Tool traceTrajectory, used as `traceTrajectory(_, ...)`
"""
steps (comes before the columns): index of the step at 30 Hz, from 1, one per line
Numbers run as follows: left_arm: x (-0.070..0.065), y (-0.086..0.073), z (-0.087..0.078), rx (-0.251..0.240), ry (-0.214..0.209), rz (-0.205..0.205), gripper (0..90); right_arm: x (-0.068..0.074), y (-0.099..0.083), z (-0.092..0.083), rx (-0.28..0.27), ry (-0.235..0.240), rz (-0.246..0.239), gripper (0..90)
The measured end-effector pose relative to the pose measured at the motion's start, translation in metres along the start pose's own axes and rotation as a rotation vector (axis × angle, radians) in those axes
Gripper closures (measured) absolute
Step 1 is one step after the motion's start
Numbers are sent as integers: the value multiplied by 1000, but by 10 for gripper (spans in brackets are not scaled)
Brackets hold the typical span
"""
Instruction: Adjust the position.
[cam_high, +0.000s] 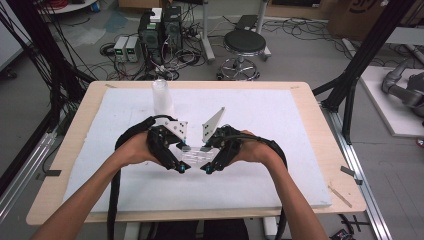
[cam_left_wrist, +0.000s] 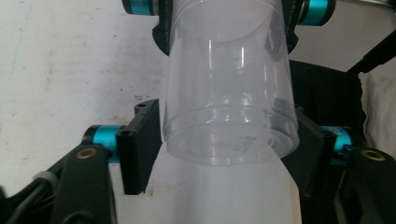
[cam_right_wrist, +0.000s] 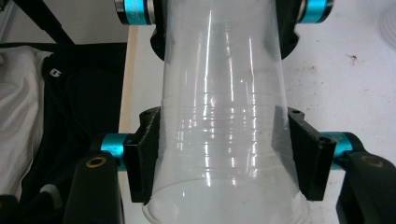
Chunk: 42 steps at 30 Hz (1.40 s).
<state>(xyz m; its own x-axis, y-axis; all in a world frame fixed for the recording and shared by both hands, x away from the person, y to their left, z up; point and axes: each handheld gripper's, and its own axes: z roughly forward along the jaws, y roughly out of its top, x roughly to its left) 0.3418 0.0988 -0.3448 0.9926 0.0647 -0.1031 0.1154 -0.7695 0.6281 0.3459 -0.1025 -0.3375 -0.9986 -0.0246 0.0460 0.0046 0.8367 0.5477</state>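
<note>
A: Where the two hands meet over the middle of the desk (cam_high: 310, 150), what is between them?

B: A clear plastic cup (cam_high: 196, 156), lying level and held off the white sheet (cam_high: 260, 125) that covers the desk. The left claw (cam_high: 183, 169) has it from the left and the right claw (cam_high: 206, 170) from the right, tips close together at the near side.

A: Is the left claw clamped on it?

B: Yes. In the left gripper view the cup (cam_left_wrist: 229, 93) sits between the two black jaws, its flat base end towards the camera, and both jaws press on its wall. The other claw (cam_left_wrist: 224, 9) shows beyond, gripping the far end of the cup.

A: And the right one?

B: Clamped as well. In the right gripper view the cup (cam_right_wrist: 224, 116) runs straight up the middle, its wide rim end nearest the camera, with a jaw tight against each side. The left claw (cam_right_wrist: 224, 9) closes on the narrower end farther off.

A: So each claw holds one end?

B: The right claw has the rim end, the left claw the base end. Whether it is one cup or two nested ones, I cannot tell.

A: Anything else on the desk?

B: A stack of clear cups (cam_high: 161, 97) stands upright on the far left part of the sheet, well apart from the hands. Beyond the desk, on the floor, stands a round black stool (cam_high: 244, 44).
</note>
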Motion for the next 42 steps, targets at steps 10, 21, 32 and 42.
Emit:
traceTrajectory(10,0,0,1,-3,3,3,421,-1,-1,0,-2,2,-5,331)
traceTrajectory(21,-1,-2,1,7,11,1,421,-3,-4,2,-79,-8,-26,145)
traceTrajectory(32,1,-46,7,-174,45,-42,419,-2,-16,-21,-314,-74,11,145)
traceTrajectory(42,-1,-74,7,-351,67,-55,417,0,-27,-28,-433,-100,21,145)
